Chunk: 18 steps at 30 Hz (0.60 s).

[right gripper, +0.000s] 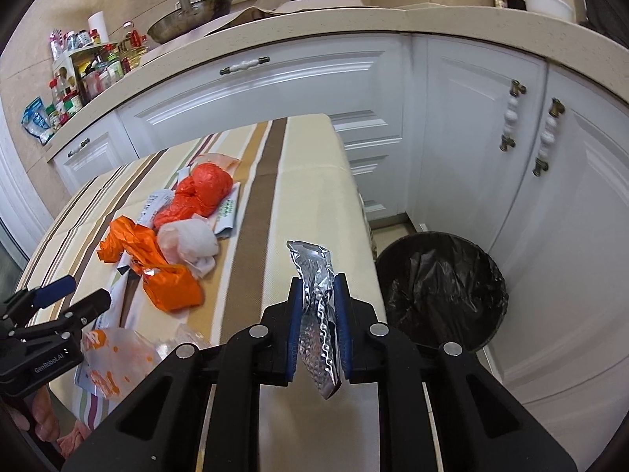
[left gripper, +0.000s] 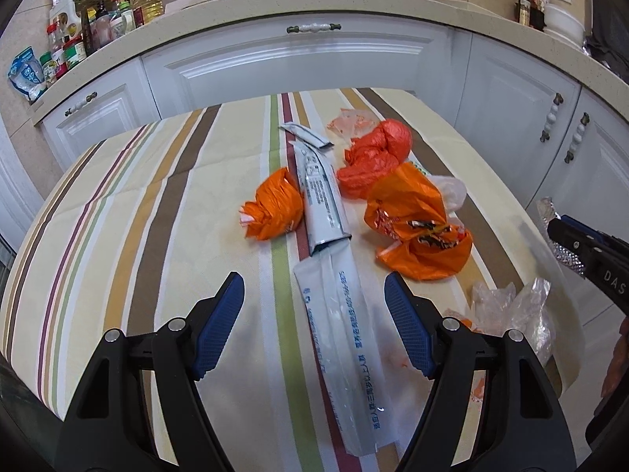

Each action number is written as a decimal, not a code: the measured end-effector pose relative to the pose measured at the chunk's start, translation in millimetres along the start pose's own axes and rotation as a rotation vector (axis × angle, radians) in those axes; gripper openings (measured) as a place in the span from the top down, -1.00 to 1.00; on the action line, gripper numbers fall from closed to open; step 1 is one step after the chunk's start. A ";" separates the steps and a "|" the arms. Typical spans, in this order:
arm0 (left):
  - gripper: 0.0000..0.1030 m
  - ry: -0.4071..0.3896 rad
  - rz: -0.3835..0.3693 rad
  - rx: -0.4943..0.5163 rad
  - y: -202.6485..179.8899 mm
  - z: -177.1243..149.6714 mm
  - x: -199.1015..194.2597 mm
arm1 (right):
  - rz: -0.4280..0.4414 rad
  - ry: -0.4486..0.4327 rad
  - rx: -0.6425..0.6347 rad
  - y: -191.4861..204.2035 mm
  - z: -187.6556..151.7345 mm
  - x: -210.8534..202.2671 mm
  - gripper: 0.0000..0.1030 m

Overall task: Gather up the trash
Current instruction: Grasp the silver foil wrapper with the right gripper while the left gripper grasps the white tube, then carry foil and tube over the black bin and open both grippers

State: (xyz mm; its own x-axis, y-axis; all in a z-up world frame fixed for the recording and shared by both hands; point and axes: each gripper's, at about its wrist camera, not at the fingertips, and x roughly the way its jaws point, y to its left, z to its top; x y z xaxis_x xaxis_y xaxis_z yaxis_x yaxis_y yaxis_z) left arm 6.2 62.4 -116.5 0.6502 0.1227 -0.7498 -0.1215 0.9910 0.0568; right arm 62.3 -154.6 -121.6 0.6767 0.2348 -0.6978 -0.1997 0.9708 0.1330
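Observation:
My left gripper (left gripper: pixel 313 289) is open, its jaws either side of a long white wrapper (left gripper: pixel 342 338) lying on the striped table (left gripper: pixel 137 204). Beyond it lie a grey sachet (left gripper: pixel 322 196), orange bags (left gripper: pixel 275 204) (left gripper: pixel 416 220) and a red bag (left gripper: pixel 377 153). My right gripper (right gripper: pixel 318 295) is shut on a crinkled silver foil wrapper (right gripper: pixel 316 314), held above the table's right edge near the black-lined trash bin (right gripper: pixel 440 291). The right gripper also shows at the right edge of the left wrist view (left gripper: pixel 589 251).
Clear plastic scraps (left gripper: pixel 515 310) and a white-orange bag (right gripper: pixel 114 358) lie at the table's near right. White cabinets (right gripper: pixel 471 157) and a counter with bottles (left gripper: pixel 90 27) stand behind. The bin sits on the floor between table and cabinets.

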 end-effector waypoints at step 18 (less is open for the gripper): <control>0.58 0.022 -0.039 0.007 2.9 -17.1 -5.0 | -0.002 -0.010 0.018 -6.3 -9.9 -4.1 0.66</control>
State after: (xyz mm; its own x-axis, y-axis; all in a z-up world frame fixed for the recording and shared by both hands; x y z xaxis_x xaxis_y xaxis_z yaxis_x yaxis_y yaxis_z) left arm -10.3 63.7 -123.9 0.6377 0.0827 -0.7659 -0.0911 0.9953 0.0316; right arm 53.8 -162.1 -126.5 0.6845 0.2330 -0.6908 -0.1853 0.9720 0.1443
